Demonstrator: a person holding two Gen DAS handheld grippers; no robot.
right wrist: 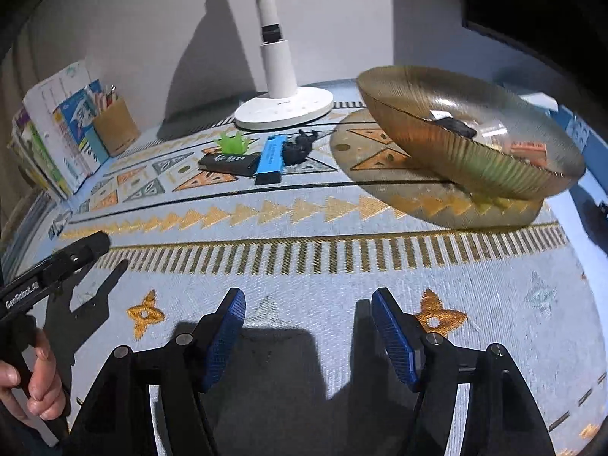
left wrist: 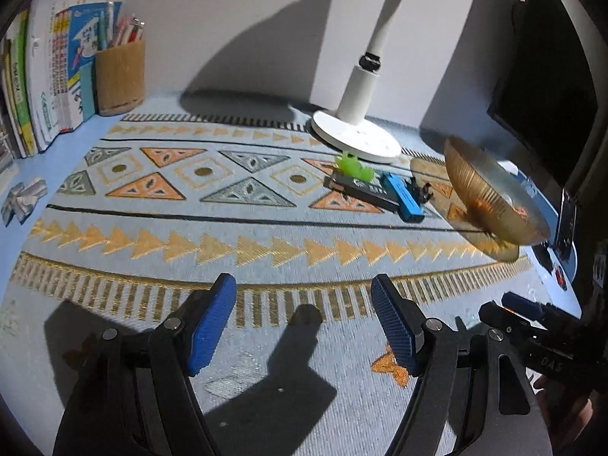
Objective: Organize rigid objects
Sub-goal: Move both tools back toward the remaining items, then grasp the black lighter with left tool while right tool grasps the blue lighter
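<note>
A: Grippers? Jaws?
B: Left gripper [left wrist: 304, 323] and right gripper [right wrist: 308, 336] both gape, nothing between.
A: The items?
B: Blue box [right wrist: 270, 159], black box [right wrist: 228, 162], green toy [right wrist: 231, 144] at eleven o'clock; bowl [right wrist: 456, 152] at one.

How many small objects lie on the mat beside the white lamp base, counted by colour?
Green: 1, the spiky toy
Black: 2, the flat box and the small figure
Blue: 1, the long box
Total: 4

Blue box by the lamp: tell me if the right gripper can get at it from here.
Probably yes. The right gripper is open and empty, and only bare mat lies before the blue box, though a black box touches its left side.
</note>
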